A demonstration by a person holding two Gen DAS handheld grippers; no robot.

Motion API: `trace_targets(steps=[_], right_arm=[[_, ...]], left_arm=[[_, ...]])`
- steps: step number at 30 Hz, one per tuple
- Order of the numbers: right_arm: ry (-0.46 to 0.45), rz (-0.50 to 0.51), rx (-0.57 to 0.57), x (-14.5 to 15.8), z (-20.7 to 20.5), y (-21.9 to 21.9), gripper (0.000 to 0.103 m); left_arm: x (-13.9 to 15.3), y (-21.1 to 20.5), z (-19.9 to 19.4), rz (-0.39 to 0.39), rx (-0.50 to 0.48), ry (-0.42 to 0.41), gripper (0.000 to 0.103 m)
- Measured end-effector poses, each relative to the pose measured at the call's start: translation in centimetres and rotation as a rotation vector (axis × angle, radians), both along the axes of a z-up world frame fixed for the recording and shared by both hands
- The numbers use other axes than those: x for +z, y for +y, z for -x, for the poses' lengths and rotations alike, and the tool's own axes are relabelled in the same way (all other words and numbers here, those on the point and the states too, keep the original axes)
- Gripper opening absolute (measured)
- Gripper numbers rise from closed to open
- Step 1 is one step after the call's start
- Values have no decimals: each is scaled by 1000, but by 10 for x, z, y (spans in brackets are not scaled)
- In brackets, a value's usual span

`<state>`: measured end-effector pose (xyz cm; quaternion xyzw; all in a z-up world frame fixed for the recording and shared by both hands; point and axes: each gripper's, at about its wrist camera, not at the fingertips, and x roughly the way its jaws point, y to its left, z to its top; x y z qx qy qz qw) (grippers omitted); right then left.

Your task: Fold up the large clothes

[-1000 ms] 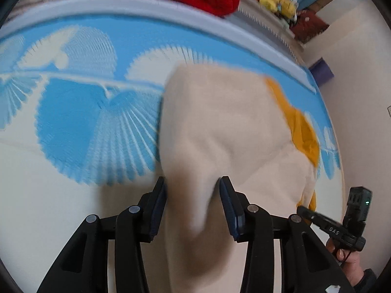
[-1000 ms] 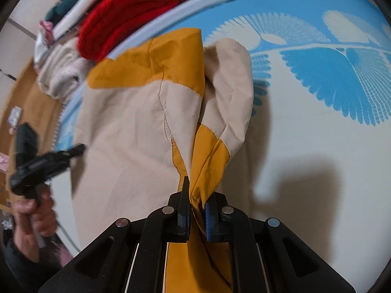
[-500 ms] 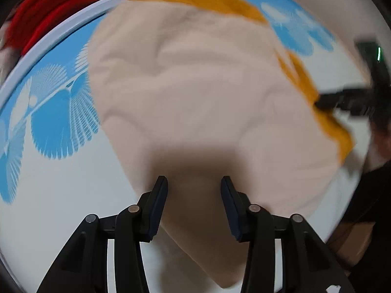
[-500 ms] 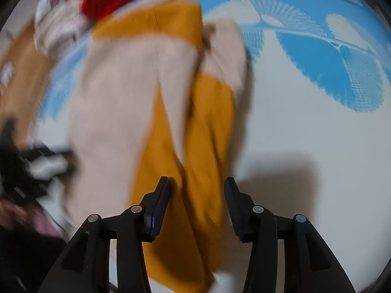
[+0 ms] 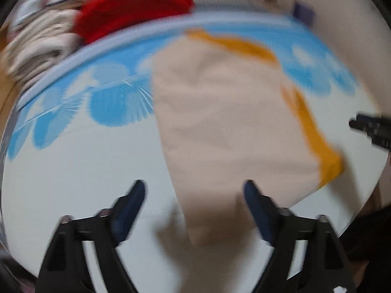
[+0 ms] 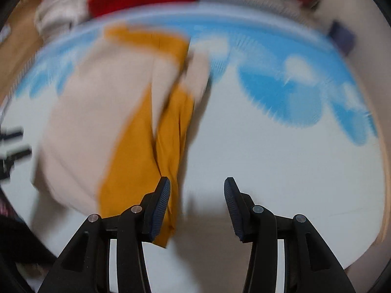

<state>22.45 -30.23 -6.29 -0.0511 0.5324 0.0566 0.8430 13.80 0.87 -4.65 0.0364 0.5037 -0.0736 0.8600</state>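
Note:
A large beige garment [image 5: 227,127] with mustard-yellow panels [image 6: 136,151] lies spread on the white and blue mat [image 5: 80,171]. Both views are blurred by motion. My left gripper [image 5: 195,193] hovers above the garment's near beige corner; its jaws are opening wide, and the cloth shows between them but neither pad touches it. My right gripper [image 6: 198,193] stands open over bare mat, with the mustard edge just behind its left finger [image 6: 160,202] and nothing between the pads. Each gripper appears at the edge of the other's view, the right [image 5: 371,129] and the left [image 6: 12,144].
Beyond the mat's far rim lie a red knitted item [image 5: 132,7] and a pile of pale folded clothes [image 5: 41,46]. A purple block [image 6: 342,36] sits at the far right by the wall. Wooden floor [image 6: 17,48] shows at the left.
Both grippers have let go of the garment, which now lies flat on the mat. Both hands have drawn back and risen, and the left jaws have spread much wider.

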Motion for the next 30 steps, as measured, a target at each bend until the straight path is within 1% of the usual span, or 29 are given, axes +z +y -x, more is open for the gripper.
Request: trace_targets(steps=[1, 2, 3, 4, 5, 6, 9, 11, 13, 14, 15, 16, 17, 19, 22, 26, 30], right_arm=[[-66, -4, -23, 18, 12, 2, 50], [-111, -8, -37, 31, 24, 4, 58], [-159, -10, -53, 46, 38, 10, 68], [-202, -11, -68, 57, 53, 14, 73], [-244, -11, -80, 67, 70, 19, 81], [-271, -11, -85, 73, 85, 24, 86], [-287, -26, -99, 81, 122, 38, 87], [-299, -29, -111, 83, 146, 46, 87], [-302, -15, -120, 77, 163, 53, 87], [-301, -17, -123, 72, 172, 55, 87], [-291, -16, -123, 68, 180, 57, 87], [-256, -14, -119, 62, 185, 61, 87], [-243, -23, -116, 61, 187, 62, 87], [-256, -39, -102, 62, 192, 67, 87], [-268, -22, -78, 59, 190, 74, 87], [-262, -37, -48, 54, 187, 83, 87], [-271, -31, -7, 51, 186, 95, 87]], left_arm=[[13, 0, 11, 14, 27, -48, 93], [24, -1, 25, 24, 44, -92, 97], [34, -3, 42, 31, 60, -135, 99], [39, -4, 59, 38, 74, -174, 101], [43, -5, 72, 44, 81, -201, 102], [46, -7, 88, 52, 87, -231, 102], [47, -15, 118, 46, 103, -284, 102], [42, -15, 136, 48, 127, -270, 102], [34, -14, 146, 98, 174, -239, 102], [31, -13, 149, 105, 185, -232, 102], [29, -14, 150, 102, 189, -226, 102], [27, -16, 149, 93, 182, -225, 102], [26, -20, 150, 84, 175, -227, 102], [24, -23, 144, 73, 169, -235, 102], [19, -27, 139, 96, 165, -217, 102], [15, -29, 135, 113, 180, -206, 102], [12, -32, 131, 97, 177, -206, 102]])
